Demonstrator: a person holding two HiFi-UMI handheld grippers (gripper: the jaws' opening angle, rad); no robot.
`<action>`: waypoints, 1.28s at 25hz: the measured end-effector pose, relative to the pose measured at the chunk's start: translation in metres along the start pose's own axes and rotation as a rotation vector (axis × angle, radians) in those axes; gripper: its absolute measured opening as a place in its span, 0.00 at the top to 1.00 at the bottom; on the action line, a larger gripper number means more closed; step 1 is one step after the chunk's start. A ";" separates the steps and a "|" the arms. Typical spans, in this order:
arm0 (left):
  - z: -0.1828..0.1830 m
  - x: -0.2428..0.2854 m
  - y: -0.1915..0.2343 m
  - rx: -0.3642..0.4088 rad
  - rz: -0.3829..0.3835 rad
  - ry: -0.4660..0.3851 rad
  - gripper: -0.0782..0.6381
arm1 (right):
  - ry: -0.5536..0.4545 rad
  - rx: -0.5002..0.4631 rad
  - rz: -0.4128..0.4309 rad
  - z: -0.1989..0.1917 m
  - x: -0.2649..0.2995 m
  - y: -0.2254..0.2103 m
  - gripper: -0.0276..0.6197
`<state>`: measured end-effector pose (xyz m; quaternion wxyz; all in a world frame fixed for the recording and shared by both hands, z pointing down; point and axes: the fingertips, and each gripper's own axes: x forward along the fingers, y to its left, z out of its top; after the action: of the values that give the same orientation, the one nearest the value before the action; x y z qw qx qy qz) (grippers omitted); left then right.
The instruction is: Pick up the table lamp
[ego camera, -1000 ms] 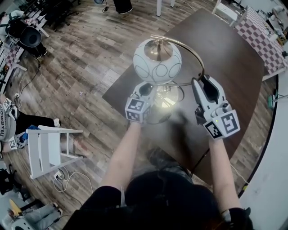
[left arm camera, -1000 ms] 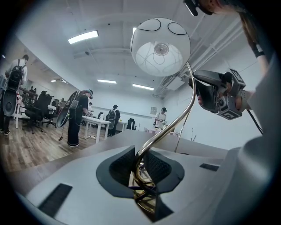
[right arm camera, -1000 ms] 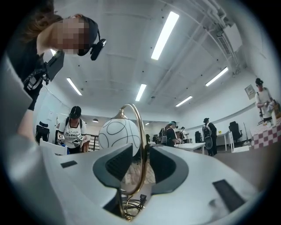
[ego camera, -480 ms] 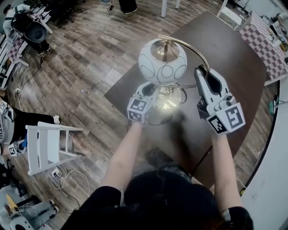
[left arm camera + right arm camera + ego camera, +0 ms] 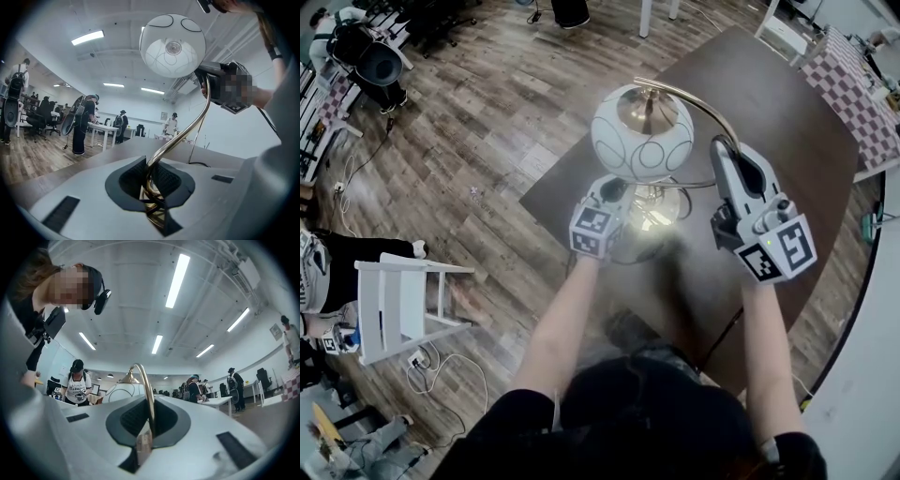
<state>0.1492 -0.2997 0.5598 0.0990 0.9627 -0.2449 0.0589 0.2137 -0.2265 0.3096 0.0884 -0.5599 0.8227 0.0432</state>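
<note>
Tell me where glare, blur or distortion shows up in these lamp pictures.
Head view: hazy glare off the lamp base, fisheye-curved edges. Left gripper view: globe shade glows bright, dark vignetted corners. Right gripper view: stem blurred near the lens, ceiling lights blown out.

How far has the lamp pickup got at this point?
Done: the right gripper is shut on the table lamp's curved brass arm. In hand: the left gripper has just been closing its jaws on that arm low near the base. Left: the lift; the base appears to sit on the table.
</note>
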 end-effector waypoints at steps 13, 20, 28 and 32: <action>0.003 -0.002 0.003 -0.038 0.077 -0.008 0.85 | -0.058 0.023 0.052 0.014 0.006 0.007 0.95; 0.002 -0.005 0.000 -0.042 0.086 -0.017 0.84 | -0.062 0.019 0.069 0.015 0.004 0.009 0.95; 0.009 -0.014 -0.006 -0.041 0.100 -0.028 0.84 | -0.082 0.033 0.092 0.026 0.000 0.015 0.95; 0.013 -0.021 -0.007 -0.045 0.108 -0.033 0.84 | -0.081 0.021 0.110 0.033 0.001 0.026 0.95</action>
<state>0.1346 -0.2871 0.5427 0.1134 0.9464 -0.2993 0.0429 0.1928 -0.2121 0.2768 0.1249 -0.5107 0.8484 0.0617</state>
